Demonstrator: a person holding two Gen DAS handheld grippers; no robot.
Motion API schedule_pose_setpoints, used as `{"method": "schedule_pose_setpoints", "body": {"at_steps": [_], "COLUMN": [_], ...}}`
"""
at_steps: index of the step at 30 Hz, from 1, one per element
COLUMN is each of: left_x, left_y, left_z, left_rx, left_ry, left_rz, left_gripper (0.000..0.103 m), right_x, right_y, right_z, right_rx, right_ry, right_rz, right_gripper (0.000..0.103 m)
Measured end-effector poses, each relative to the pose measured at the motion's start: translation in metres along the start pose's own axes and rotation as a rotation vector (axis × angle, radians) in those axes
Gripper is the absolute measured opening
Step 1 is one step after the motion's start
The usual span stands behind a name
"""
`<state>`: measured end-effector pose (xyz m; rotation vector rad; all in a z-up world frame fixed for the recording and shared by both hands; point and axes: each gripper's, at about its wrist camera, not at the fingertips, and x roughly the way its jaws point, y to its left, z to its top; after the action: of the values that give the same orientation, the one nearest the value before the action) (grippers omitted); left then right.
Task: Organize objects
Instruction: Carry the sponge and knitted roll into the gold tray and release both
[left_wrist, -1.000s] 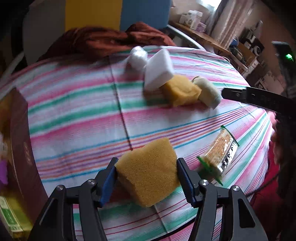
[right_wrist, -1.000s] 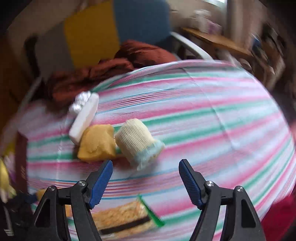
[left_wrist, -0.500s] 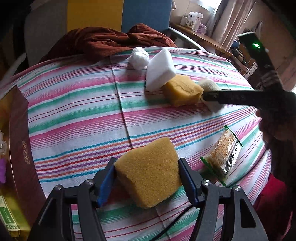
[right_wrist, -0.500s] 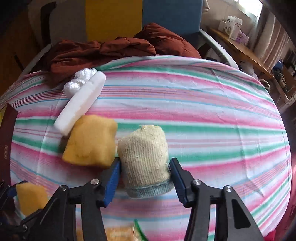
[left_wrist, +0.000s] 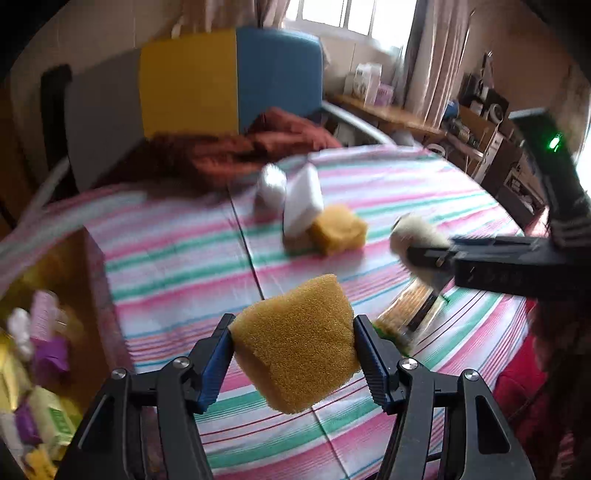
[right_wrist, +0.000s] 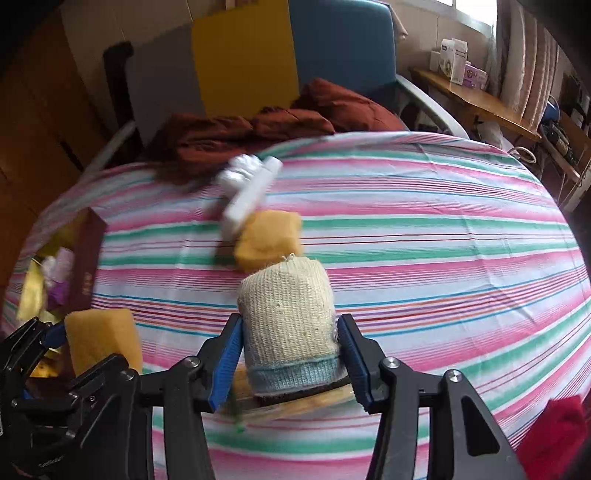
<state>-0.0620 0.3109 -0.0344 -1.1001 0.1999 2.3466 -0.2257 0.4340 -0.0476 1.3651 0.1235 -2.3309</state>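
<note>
Nearest in the left wrist view, the left tool is clamped on a yellow sponge, both blue pads pressed into its sides and the sponge lifted off the striped cloth that covers the table. In the right wrist view the right tool grips a rolled knitted glove, cream with a pale blue cuff, held clear above a snack packet that lies near the front edge of the table, right of centre. Along the table's left edge stands an open brown box holding small purple, white and yellow packs; gold marks run down its side wall, too blurred to read, and a green-printed carton inside is equally unreadable. The middle of the cloth between the box and the tools is bare, and the whole right half out to the right edge is open stripe. Toward the centre sits a second yellow sponge, touching a white block that leans on it, with a white crumpled wad just behind. A heap of rust-brown cloth lies along the far edge, against grey, yellow and blue panels. Boxes on a far shelf carry print too small to read.
</note>
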Motion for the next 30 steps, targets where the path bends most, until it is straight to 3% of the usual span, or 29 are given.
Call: {"method": "schedule_pose_setpoints", "body": {"at_steps": [11, 21, 30], "left_x": [-0.08, -0.109, -0.134], "left_y": [0.037, 0.087, 0.146], "left_z": [-0.011, -0.044, -0.081], "left_rx": [-0.049, -0.155, -0.287], "left_ry": [-0.149, -0.162, -0.168], "left_rz": [0.06, 0.117, 0.176], "left_gripper": [0.065, 0.066, 0.066], "right_x": [-0.022, -0.02, -0.016], "right_y": [0.077, 0.145, 0.194], "right_z": [-0.018, -0.035, -0.045], "right_rx": [-0.013, -0.045, -0.136], "right_ry": [-0.064, -0.07, -0.032], "right_rz": [0.163, 0.308, 0.358], "right_gripper": [0.052, 0.052, 0.052]}}
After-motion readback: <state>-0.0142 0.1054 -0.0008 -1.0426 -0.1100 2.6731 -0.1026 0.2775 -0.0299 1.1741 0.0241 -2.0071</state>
